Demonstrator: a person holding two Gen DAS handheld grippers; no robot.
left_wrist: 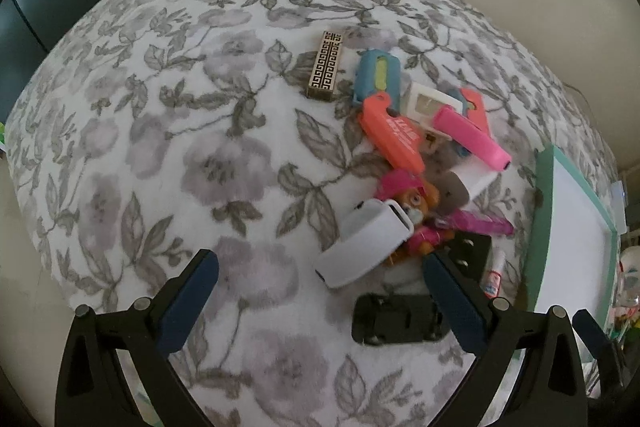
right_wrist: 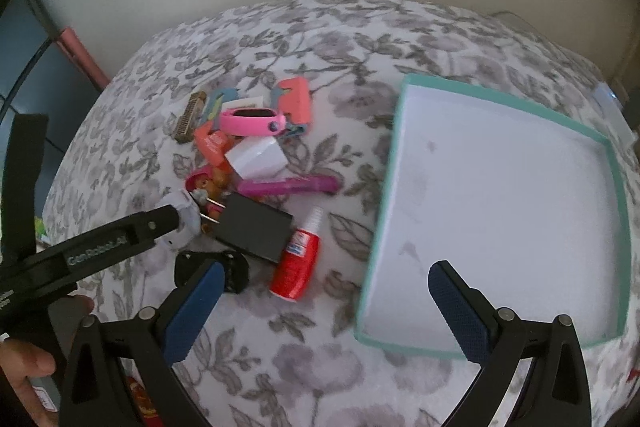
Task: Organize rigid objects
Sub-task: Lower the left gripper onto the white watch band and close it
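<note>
Floral blanket [left_wrist: 160, 147]: white case [left_wrist: 362, 247] lies diagonally before spread left tongs [left_wrist: 320, 291].

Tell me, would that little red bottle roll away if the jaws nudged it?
Probably. The red bottle lies on its side and looks round, so a sideways push could roll it, though the floral blanket looks soft enough to slow it. Its smooth plastic may slip in a grip. It looks small and likely light.

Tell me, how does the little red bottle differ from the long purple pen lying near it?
The red bottle is short and fat with a white nozzle and a label; the purple pen is long, slim and one colour. The bottle points up toward the pile; the pen lies crosswise. The bottle sits at the pile's near edge, the pen further in. Both lie flat on the flowered cloth, outside the teal tray.
</note>
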